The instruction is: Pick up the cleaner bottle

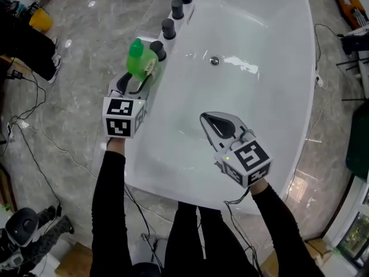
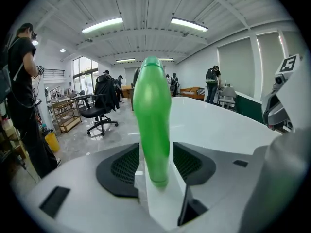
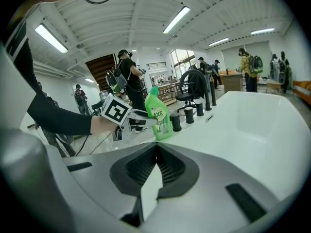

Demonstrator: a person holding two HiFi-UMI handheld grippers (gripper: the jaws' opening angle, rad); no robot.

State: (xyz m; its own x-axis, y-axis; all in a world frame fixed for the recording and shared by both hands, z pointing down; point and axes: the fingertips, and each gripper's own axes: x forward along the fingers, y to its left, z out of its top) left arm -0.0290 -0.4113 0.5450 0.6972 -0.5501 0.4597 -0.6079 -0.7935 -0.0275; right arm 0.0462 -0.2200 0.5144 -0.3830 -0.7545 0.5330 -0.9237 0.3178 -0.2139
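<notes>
A green cleaner bottle (image 1: 141, 62) with a green cap stands upright on the left rim of the white bathtub (image 1: 271, 114). My left gripper (image 1: 137, 81) is open, its jaws on either side of the bottle's lower body. In the left gripper view the bottle (image 2: 151, 120) fills the gap between the dark pads (image 2: 119, 166), very close to both. The right gripper view shows the bottle (image 3: 158, 114) with the left gripper (image 3: 138, 115) around it. My right gripper (image 1: 206, 118) hangs over the tub's basin, shut and empty, its pads (image 3: 167, 166) meeting at the tip.
Black tap knobs (image 1: 169, 27) line the rim just beyond the bottle, one (image 1: 158, 49) right beside it. The drain (image 1: 214, 60) sits in the basin. Cables (image 1: 34, 131) trail over the marble floor at left. People and an office chair (image 2: 99, 111) stand further off.
</notes>
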